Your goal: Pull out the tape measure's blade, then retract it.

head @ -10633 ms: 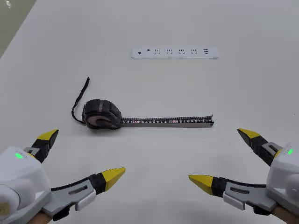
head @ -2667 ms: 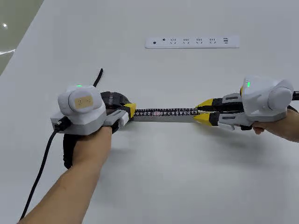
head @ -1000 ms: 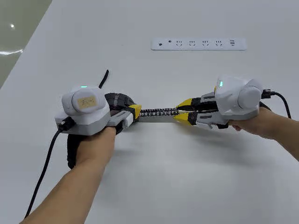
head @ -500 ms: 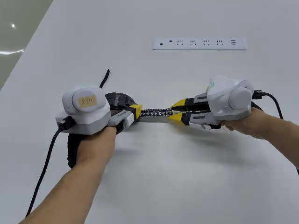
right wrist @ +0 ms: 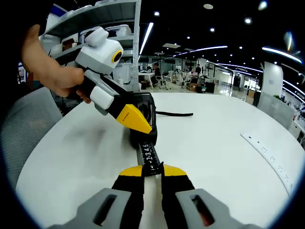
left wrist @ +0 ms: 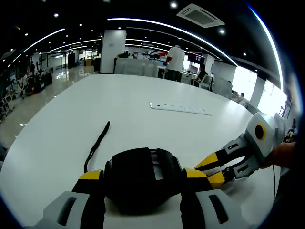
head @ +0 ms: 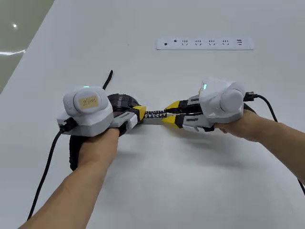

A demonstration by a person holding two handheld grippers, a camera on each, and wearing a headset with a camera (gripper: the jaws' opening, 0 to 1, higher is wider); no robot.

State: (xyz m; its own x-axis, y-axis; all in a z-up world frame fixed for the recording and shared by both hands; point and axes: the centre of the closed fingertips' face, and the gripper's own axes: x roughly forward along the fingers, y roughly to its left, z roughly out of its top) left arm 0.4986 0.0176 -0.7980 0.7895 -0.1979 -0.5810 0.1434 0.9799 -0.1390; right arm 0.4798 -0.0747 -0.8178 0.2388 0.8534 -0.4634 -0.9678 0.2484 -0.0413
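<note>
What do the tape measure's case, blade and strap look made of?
The case looks like matte black plastic or rubber, dull sheen. The blade, thin, dark, with printed numerals, is probably coated metal. The strap, limp and black, is probably fabric; weave too small to tell.

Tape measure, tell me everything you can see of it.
The tape measure has a dark, rounded case, plastic or rubber by its look, lying on the white table. The left gripper clamps the case from both sides. A short stretch of blade with printed numbers sticks out, its end pinched by the right gripper. A black strap trails from the case across the table.
</note>
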